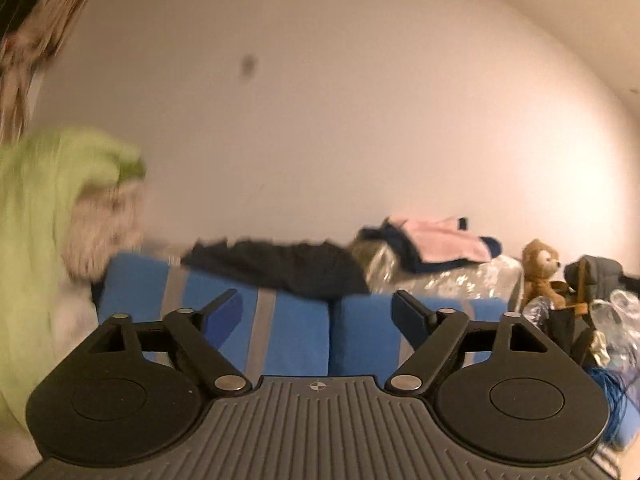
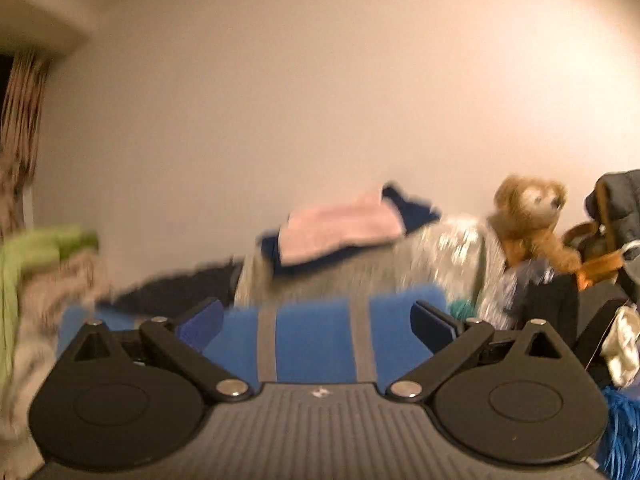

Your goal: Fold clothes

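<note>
While both views are blurred, the count is plain: one left gripper [image 1: 318, 306], jaws wide apart and holding nothing; one right gripper [image 2: 316, 316], likewise spread and empty; one black garment [image 1: 280, 266] spread on the blue striped bedding [image 1: 296, 332]; one pink and navy folded pile [image 1: 436, 246] behind it on a silvery cover [image 1: 460, 276]; one green cloth [image 1: 36, 208] heaped at the left; one teddy bear [image 1: 540, 268] at the right; no writing can be read.
</note>
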`<state>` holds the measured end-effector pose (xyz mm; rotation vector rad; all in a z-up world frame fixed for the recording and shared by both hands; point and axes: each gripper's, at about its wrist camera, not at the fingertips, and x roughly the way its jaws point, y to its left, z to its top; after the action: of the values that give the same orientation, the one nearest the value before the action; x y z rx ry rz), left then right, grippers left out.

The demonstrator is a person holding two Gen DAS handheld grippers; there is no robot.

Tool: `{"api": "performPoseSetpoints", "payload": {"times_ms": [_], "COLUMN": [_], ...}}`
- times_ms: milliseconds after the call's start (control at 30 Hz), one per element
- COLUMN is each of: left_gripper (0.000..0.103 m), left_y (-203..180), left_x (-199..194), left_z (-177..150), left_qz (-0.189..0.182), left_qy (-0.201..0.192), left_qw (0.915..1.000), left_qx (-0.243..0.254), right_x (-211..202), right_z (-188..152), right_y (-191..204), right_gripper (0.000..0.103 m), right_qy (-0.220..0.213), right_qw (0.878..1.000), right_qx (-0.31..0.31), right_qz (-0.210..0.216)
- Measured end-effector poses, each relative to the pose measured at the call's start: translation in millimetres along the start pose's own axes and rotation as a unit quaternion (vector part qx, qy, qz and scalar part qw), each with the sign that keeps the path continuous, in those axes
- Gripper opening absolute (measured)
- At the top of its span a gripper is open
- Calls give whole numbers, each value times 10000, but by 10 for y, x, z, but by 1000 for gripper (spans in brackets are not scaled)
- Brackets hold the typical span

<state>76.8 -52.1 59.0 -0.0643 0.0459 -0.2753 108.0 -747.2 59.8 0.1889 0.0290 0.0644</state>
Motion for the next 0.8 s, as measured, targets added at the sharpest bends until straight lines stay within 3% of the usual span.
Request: {"api": "performPoseSetpoints", "payload": {"times_ms": [167,300,433,533,700,800], "left_gripper": [87,87,87,87,87,87], "left_y": [-90,-84,-38,51,191,240], "left_x": [-490,-696,-767,-789,-699,-689], "left_z": [130,-7,-369,-716,-1209,-1445], "left_qz": [-18,24,276,398,551,586], "left_qy": [-246,61,473,781,1285,1491], "left_qw": [9981,9960,9904,9897,9880,9861], "left_qx": [569,889,1267,1133,655,446], "right_x": [-349,-613,-876,-1064,-1023,-962], "right_z": [57,26,-5,-46,-626,-933], "right_y": [-194,-340,-485,-588,-525,-403], "right_gripper": [103,103,103,103,103,103], "right_qy": [-28,49,125,204,1041,1401], "right_qw": [10000,9999,9996,9993,9900,9827], "right_qx": [15,3,-8,-26,-625,-969], "right_qz": [85,163,241,306,718,727]}}
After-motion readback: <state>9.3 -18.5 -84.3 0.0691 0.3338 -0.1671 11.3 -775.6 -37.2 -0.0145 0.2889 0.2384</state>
